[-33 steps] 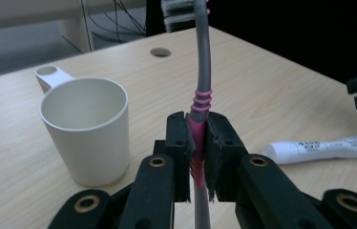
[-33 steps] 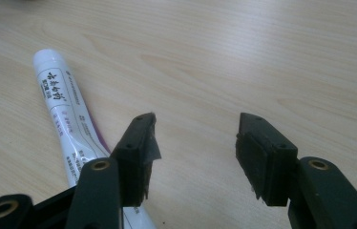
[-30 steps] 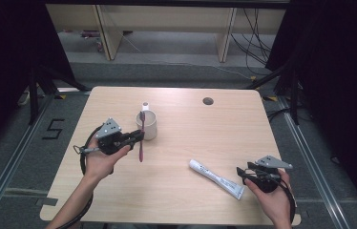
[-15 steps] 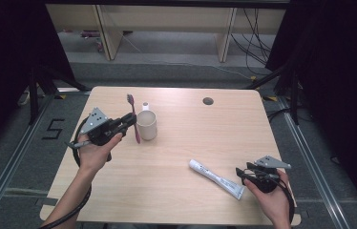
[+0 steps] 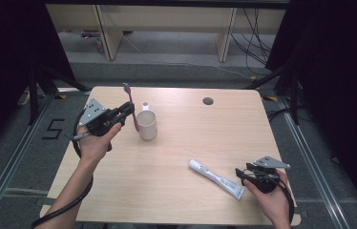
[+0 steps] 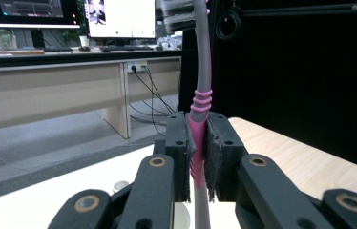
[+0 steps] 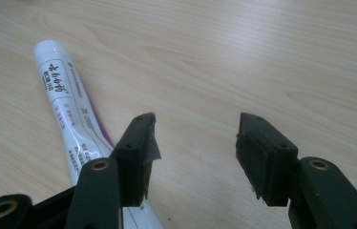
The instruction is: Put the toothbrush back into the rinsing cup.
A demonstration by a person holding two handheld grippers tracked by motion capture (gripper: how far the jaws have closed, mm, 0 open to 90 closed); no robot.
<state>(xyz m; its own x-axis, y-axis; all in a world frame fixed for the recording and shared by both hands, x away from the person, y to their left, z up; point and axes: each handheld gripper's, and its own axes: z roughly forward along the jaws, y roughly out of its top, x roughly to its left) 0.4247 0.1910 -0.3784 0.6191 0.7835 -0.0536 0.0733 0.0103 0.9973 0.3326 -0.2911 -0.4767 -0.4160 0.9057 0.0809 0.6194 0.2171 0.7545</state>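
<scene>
Left hand-held gripper (image 5: 130,110) clamps a pink toothbrush (image 5: 131,106) beside the cup (image 5: 147,125); right hand-held gripper (image 5: 241,175) gapes empty near the toothpaste tube (image 5: 215,178)

Even overhead light, table bright, surroundings dark; gripper views soft, slightly blurred.

left tongs (image 5: 128,110) raised, jaws clamped tight, right tongs (image 5: 241,174) low, jaws apart

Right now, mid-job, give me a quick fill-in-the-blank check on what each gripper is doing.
1. The left gripper is shut on the pink ____.
2. The right gripper has its fingers ____ beside the toothpaste tube.
3. The toothbrush is held next to the white ____.

Missing words: toothbrush; open; cup
</scene>
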